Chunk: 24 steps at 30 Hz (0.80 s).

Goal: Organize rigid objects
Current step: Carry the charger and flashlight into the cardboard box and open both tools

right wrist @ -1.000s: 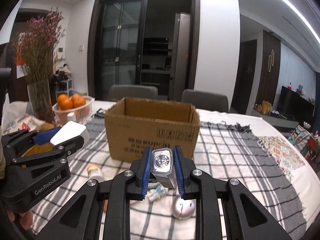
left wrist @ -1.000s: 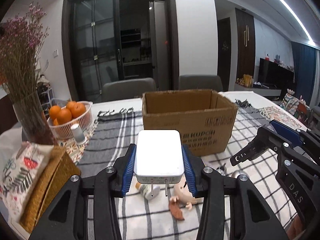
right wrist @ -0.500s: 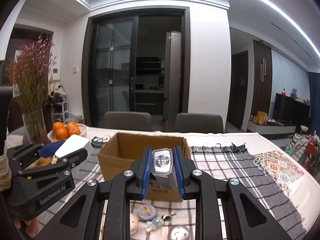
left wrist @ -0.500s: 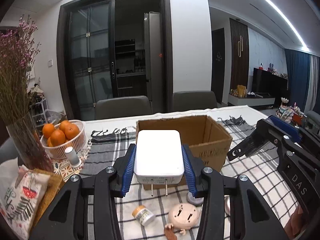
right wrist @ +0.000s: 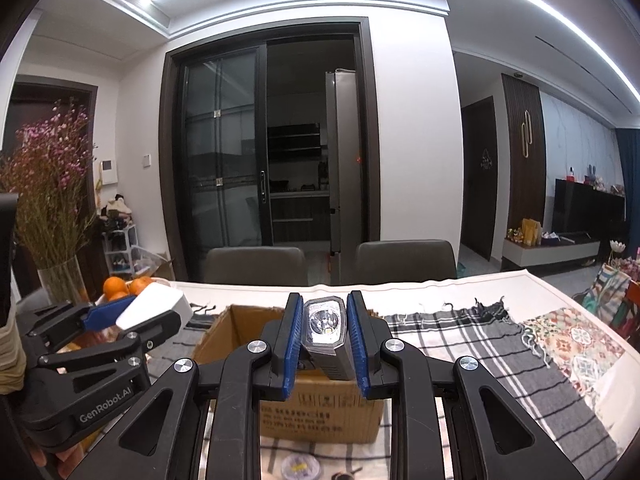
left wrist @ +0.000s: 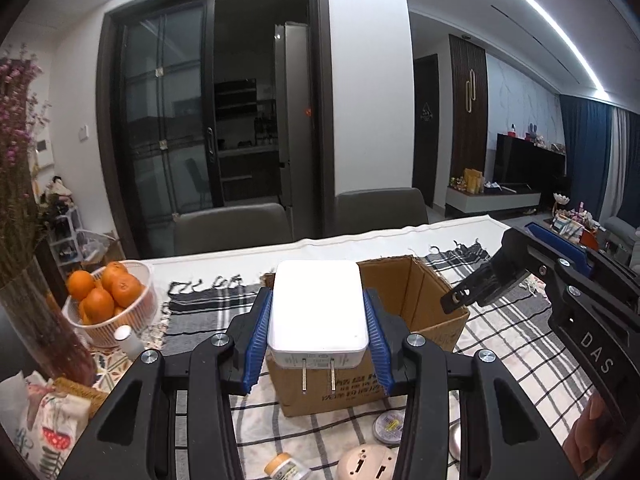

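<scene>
My left gripper (left wrist: 318, 322) is shut on a white plug adapter (left wrist: 318, 312) with two metal prongs, held above the near side of the open cardboard box (left wrist: 416, 292). My right gripper (right wrist: 325, 334) is shut on a grey flashlight (right wrist: 325, 326), lens facing the camera, held above the same box (right wrist: 240, 324). Each gripper shows in the other's view: the right one (left wrist: 532, 276) at right, the left one (right wrist: 132, 316) at left with the adapter (right wrist: 154, 306). Small items lie on the checked cloth in front of the box: a pill bottle (left wrist: 286, 468), a round pink object (left wrist: 368, 462), a round tin (left wrist: 388, 424).
A basket of oranges (left wrist: 106, 300) and a vase of dried flowers (left wrist: 24, 272) stand at the left, with a small white bottle (left wrist: 128, 342) and a tissue pack (left wrist: 40, 420). Two grey chairs (left wrist: 232, 224) stand behind the table. A patterned cloth (right wrist: 576, 344) lies at the right.
Both grippers have risen with their objects. The box has dropped lower in both views and its inside now shows beneath the adapter and flashlight.
</scene>
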Each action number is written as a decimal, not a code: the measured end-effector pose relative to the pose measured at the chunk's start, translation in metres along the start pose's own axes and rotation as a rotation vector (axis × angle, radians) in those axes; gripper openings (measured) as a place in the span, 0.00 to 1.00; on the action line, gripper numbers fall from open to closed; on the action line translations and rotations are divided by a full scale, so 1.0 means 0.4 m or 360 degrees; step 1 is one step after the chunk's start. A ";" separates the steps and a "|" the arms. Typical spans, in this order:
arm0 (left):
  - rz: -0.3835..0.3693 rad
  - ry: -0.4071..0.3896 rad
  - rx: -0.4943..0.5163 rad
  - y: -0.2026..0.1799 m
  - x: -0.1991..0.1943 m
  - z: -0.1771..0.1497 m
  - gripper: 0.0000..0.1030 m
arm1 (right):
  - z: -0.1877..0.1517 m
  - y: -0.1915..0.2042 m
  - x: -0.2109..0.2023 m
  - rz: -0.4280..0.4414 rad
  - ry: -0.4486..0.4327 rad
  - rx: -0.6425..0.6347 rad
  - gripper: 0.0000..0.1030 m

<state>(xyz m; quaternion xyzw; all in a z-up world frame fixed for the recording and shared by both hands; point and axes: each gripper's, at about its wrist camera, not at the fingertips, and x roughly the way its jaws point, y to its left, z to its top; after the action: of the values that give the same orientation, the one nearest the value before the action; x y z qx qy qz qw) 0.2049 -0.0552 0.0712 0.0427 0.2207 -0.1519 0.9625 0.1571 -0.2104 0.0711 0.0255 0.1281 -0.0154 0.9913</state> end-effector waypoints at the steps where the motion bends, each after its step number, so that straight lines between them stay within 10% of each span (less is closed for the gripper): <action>1: -0.0016 0.0017 -0.0006 0.003 0.012 0.006 0.43 | 0.001 -0.001 0.007 0.0001 0.0002 0.0001 0.23; 24: -0.0083 0.0418 0.0069 0.017 0.273 0.087 0.43 | 0.023 -0.064 0.313 0.0134 0.0482 0.0089 0.23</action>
<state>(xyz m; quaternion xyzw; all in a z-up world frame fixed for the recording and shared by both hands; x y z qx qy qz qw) 0.3148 -0.0839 0.0549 0.0772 0.3425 -0.1747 0.9199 0.2793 -0.2393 0.0468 0.0604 0.2744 0.0265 0.9593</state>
